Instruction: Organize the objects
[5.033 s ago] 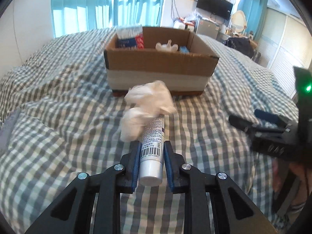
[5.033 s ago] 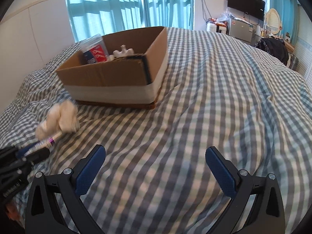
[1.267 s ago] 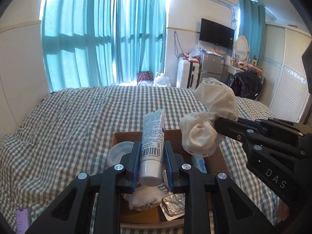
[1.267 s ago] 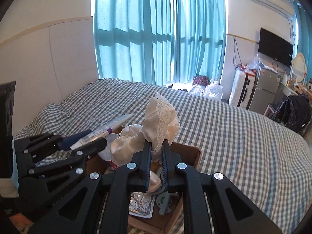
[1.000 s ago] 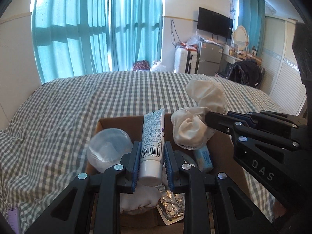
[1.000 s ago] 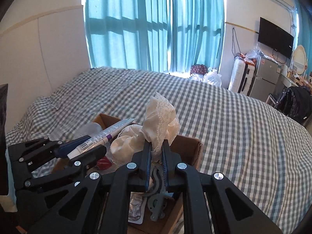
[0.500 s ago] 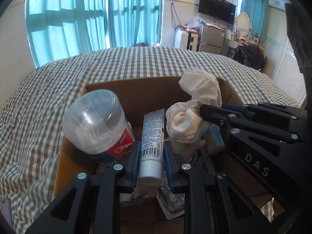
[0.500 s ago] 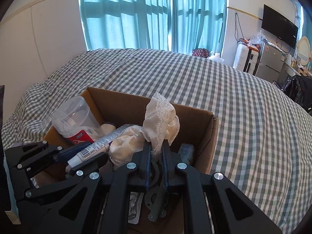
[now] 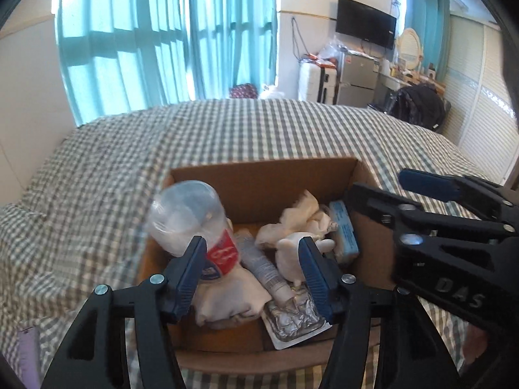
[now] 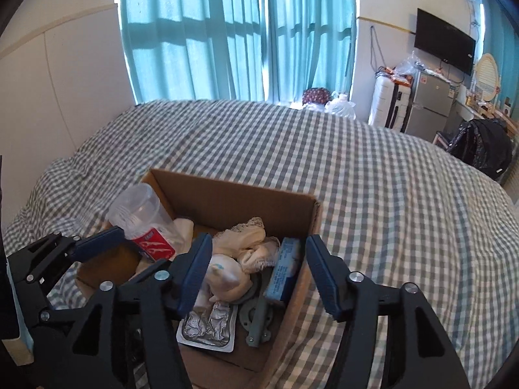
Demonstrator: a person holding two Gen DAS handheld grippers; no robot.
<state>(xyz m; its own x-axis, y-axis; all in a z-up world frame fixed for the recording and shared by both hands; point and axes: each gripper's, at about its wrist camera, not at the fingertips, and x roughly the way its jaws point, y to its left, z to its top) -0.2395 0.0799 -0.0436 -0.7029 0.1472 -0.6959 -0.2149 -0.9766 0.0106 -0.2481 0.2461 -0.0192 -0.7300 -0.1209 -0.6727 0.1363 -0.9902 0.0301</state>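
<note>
A cardboard box (image 9: 259, 181) (image 10: 227, 201) stands on the checked bed. The white tube (image 9: 264, 267) lies inside it next to the crumpled white lace cloth (image 9: 300, 214) (image 10: 249, 238). My left gripper (image 9: 249, 259) is open and empty just above the box's near side. My right gripper (image 10: 256, 256) is open and empty above the box; it shows at the right of the left wrist view (image 9: 421, 194). The left gripper shows at the lower left of the right wrist view (image 10: 97, 243).
The box also holds a clear plastic cup with a red label (image 9: 191, 217) (image 10: 142, 220), a blue packet (image 9: 343, 230) (image 10: 282, 265), a foil blister pack (image 9: 295, 317) (image 10: 207, 324) and folded white cloth (image 9: 227, 298). The checked bedspread (image 10: 389, 194) spreads all round.
Both grippers have opened and lifted a little. The tube and the lace cloth have dropped into the box.
</note>
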